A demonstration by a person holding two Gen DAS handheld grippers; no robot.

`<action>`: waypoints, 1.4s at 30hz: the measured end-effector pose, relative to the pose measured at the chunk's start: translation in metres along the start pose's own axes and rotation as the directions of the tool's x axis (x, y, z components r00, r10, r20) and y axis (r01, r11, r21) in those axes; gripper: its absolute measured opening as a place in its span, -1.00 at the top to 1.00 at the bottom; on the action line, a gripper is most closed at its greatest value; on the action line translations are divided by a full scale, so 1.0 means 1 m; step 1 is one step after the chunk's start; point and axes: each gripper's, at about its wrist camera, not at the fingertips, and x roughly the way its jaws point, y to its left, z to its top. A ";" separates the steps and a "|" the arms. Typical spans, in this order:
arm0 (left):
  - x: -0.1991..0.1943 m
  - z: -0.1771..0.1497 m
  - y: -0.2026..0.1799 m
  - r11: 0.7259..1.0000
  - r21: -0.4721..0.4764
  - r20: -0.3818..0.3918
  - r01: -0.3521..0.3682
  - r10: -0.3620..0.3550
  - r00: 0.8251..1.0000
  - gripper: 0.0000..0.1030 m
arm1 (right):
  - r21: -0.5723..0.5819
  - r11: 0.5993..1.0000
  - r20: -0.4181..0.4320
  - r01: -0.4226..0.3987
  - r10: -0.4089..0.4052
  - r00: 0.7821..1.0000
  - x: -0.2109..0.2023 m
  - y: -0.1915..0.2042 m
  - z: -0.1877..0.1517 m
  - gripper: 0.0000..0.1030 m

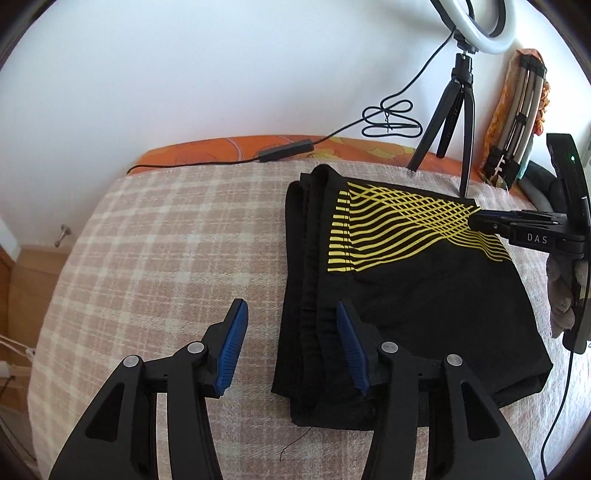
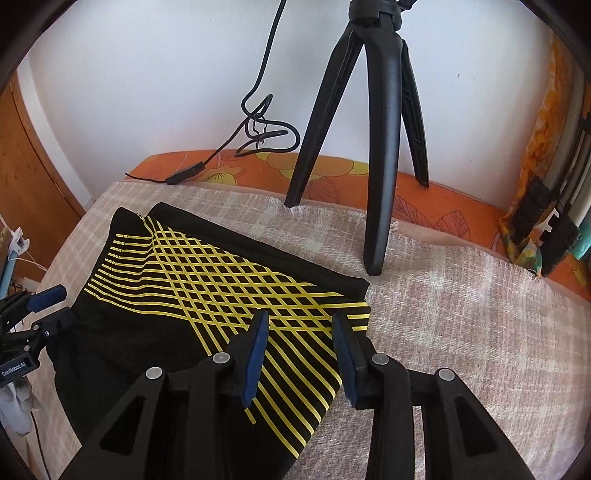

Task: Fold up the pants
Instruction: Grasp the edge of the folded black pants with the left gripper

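Note:
The black pants (image 1: 417, 295) with a yellow line pattern lie folded in a compact stack on the plaid blanket (image 1: 166, 240). My left gripper (image 1: 291, 314) is open and empty, over the stack's left folded edge. My right gripper (image 2: 301, 325) is open and empty, just above the pants (image 2: 207, 295) near their right edge. The right gripper also shows in the left wrist view (image 1: 476, 219) at the far right corner of the pants. The left gripper shows at the left edge of the right wrist view (image 2: 48, 306).
A black tripod (image 2: 376, 147) with a ring light (image 1: 476, 22) stands on the blanket's far edge by the white wall. Its cable (image 1: 288, 149) and inline switch lie along the orange floral sheet (image 2: 332, 170). Strapped tubes in cloth (image 1: 517, 110) lean at the right.

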 end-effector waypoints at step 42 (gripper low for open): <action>0.108 0.086 -0.020 0.981 0.016 -0.134 0.194 -0.191 0.972 -0.30 | 0.132 0.957 0.027 -0.260 0.259 0.966 0.020 -0.035 -0.002 -0.20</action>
